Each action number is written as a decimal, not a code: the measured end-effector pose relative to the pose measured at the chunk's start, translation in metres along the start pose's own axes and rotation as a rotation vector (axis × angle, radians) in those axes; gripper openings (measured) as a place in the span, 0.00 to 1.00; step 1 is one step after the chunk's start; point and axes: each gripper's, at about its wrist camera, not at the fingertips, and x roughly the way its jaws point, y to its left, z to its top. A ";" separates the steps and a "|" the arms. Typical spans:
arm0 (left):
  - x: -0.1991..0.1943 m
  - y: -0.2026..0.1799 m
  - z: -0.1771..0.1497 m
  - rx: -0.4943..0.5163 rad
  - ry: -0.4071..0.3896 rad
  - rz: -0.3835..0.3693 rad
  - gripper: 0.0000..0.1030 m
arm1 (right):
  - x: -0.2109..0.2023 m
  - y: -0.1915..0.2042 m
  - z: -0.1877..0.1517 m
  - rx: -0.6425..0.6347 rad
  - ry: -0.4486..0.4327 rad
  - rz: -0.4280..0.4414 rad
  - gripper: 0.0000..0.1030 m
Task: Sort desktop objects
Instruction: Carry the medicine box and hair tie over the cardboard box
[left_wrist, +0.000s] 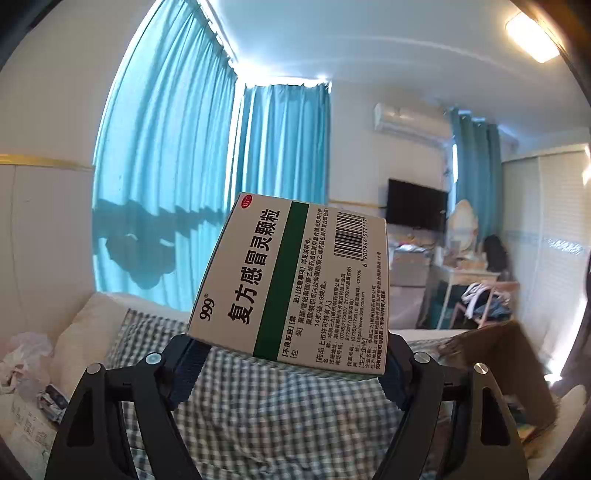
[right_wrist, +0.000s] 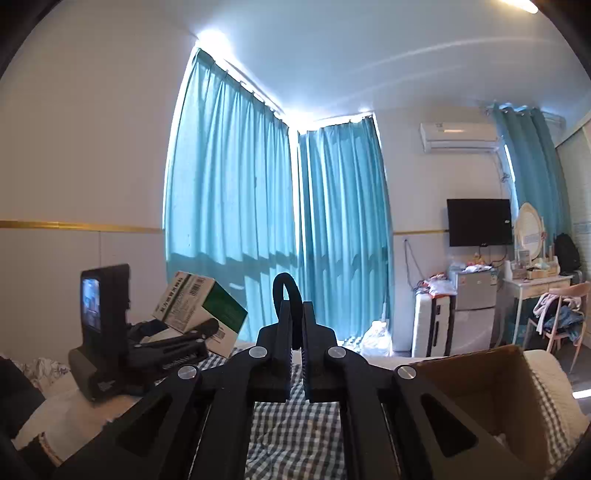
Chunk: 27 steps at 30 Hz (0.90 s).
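A beige and green medicine box (left_wrist: 295, 280) with a barcode is held tilted in the air, and my left gripper (left_wrist: 291, 347) is shut on its lower end, one pad on each side. The right wrist view shows the same medicine box (right_wrist: 199, 310) in the left gripper (right_wrist: 184, 338), up at the left. My right gripper (right_wrist: 295, 317) is shut on a thin black loop (right_wrist: 282, 288) that arches up from between its fingers; the loop's lower part is hidden. Both grippers hover above a checked bedspread (right_wrist: 291, 424).
An open cardboard box (right_wrist: 480, 384) sits on the bed at the right, also the cardboard box (left_wrist: 509, 369) in the left wrist view. White pillows (left_wrist: 85, 332) and crumpled bags (left_wrist: 22, 362) lie at the left. Blue curtains, a wall television and a dressing table stand beyond.
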 end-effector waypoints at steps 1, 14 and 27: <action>-0.008 -0.005 0.004 -0.003 -0.019 -0.001 0.78 | -0.005 -0.002 0.002 -0.004 -0.007 -0.006 0.03; -0.062 -0.062 0.022 -0.045 -0.070 -0.090 0.79 | -0.059 -0.035 0.009 -0.034 -0.045 -0.116 0.04; -0.050 -0.149 0.005 0.022 -0.054 -0.229 0.79 | -0.075 -0.103 -0.002 0.028 -0.035 -0.267 0.04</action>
